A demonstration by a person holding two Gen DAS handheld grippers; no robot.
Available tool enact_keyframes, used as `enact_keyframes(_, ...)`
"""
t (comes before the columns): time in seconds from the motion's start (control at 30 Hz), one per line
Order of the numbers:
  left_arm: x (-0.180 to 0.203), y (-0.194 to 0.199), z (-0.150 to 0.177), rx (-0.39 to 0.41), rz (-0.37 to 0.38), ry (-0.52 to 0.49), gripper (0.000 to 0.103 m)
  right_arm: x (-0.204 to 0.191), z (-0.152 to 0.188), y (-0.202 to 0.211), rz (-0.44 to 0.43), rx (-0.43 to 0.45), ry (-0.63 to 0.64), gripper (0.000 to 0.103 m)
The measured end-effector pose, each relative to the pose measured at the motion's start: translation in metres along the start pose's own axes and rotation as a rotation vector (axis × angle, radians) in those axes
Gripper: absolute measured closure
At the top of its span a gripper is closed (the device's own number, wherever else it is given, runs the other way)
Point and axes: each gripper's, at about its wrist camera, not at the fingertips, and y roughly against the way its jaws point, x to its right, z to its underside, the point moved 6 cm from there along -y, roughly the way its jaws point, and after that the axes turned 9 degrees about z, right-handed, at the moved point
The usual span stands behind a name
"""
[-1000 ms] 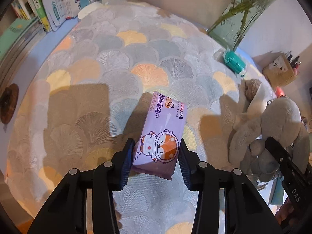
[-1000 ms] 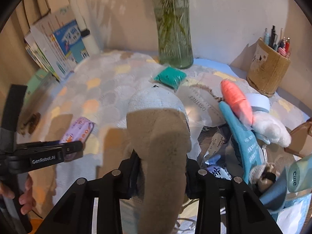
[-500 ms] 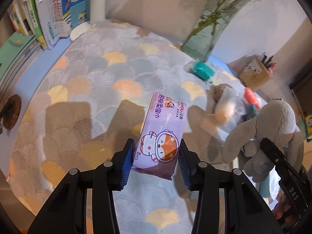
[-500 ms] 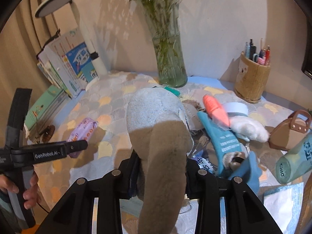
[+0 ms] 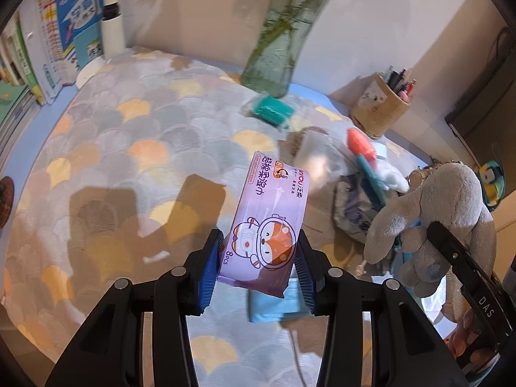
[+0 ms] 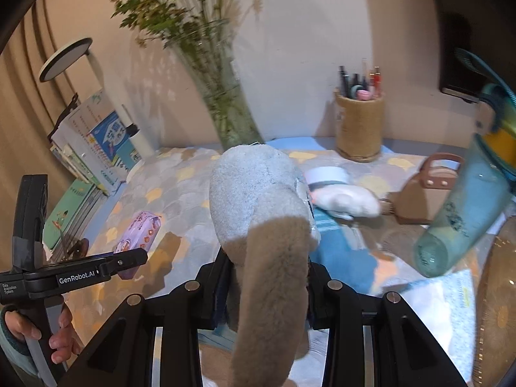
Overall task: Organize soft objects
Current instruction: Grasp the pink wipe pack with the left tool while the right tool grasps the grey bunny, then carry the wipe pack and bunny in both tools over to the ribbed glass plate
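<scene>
Both hands have come up off the worktop (image 5: 106, 135) compared with a second ago, and each one brings its pick along. The left claw (image 5: 258, 267) is clamped on the wipes pack (image 5: 267, 222), blue pads squeezing its lower end, and the pack now hangs clear above the patterned cloth instead of sitting low over it. The right claw (image 6: 267, 293) is clamped on the plush bunny (image 6: 264, 225), which fills the middle of the right wrist view and shows up dangling off to the side in the left one. The view has opened up too: the vase (image 6: 229, 109), pen cup (image 6: 359, 125) and the leftover pile near the teal pouch (image 5: 271, 111) are all further away now.

My read: 2 soft items are lifted at once and are on their way to wherever they get sorted. No drop spot is obvious yet, so I can't say where they go
</scene>
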Motion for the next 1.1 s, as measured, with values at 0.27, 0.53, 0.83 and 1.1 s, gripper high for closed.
enact_keyframes(0.27, 0.030, -0.005, 0.013, -0.011, -0.006, -0.021, 0.062, 0.025, 0.005, 0.012, 0.020, -0.003, 0.007, 0.067)
enact_keyframes(0.53, 0.044, 0.003, 0.019, 0.016, -0.035, -0.014, 0.062, 0.034, 0.004, 0.019, 0.000, 0.013, 0.036, 0.067)
enact_keyframes(0.83, 0.085, 0.030, -0.015, 0.135, -0.019, -0.068, 0.062, 0.046, -0.018, 0.055, 0.022, 0.149, 0.066, 0.067)
enact_keyframes(1.1, 0.175, 0.051, -0.047, 0.234, 0.078, -0.232, 0.062, 0.106, -0.036, 0.112, 0.156, 0.305, -0.049, 0.067)
